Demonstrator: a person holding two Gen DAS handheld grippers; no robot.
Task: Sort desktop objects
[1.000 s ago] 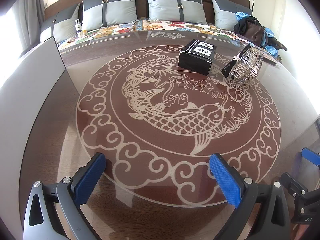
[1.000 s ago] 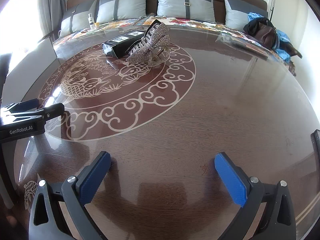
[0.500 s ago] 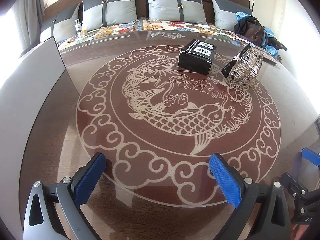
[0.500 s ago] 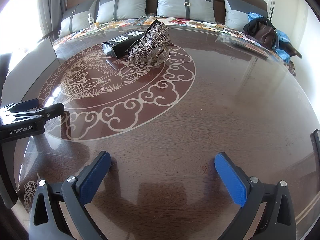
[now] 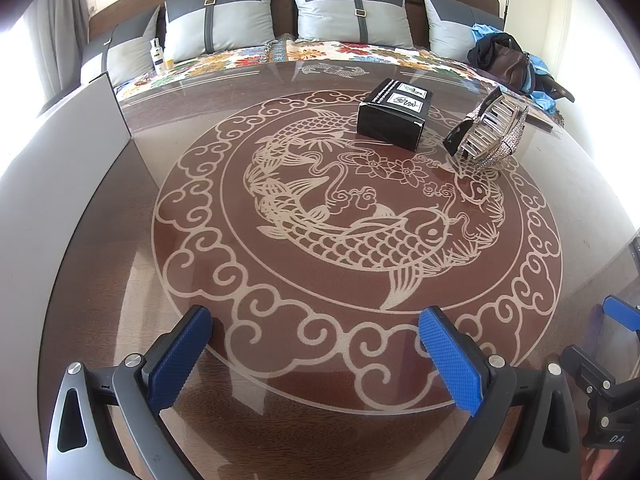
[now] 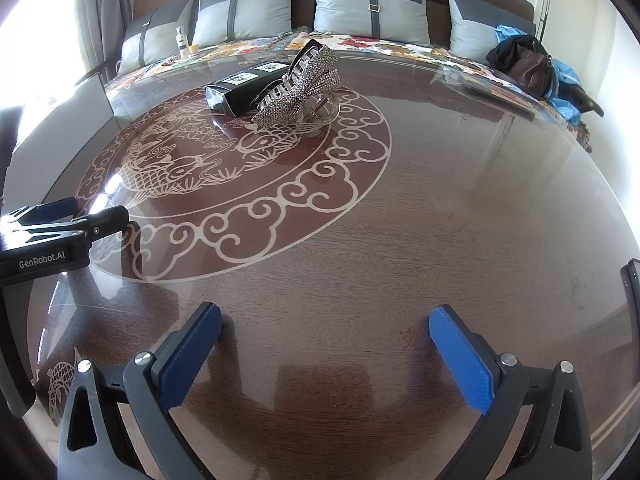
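Both grippers hover low over the near part of a glass-covered wooden tabletop [image 6: 460, 208], each with its blue-padded fingers spread wide and nothing between them. The left gripper [image 5: 316, 354] faces the round koi medallion [image 5: 356, 224] set in the tabletop; the right gripper [image 6: 324, 344] sits to its right, over plain wood grain beside the medallion's cloud border.

At the far side of the medallion lies a black box [image 5: 394, 113] with two white labels on its top. Just to its right rests a rhinestone hair claw [image 5: 486, 132], tilted on its side; from the right wrist view the claw [image 6: 302, 86] overlaps the box [image 6: 240, 90], so whether they touch cannot be told.

Behind the tabletop stands a bed [image 5: 320, 50] with a floral cover and grey pillows; a dark bag [image 6: 524, 62] lies at its right end.
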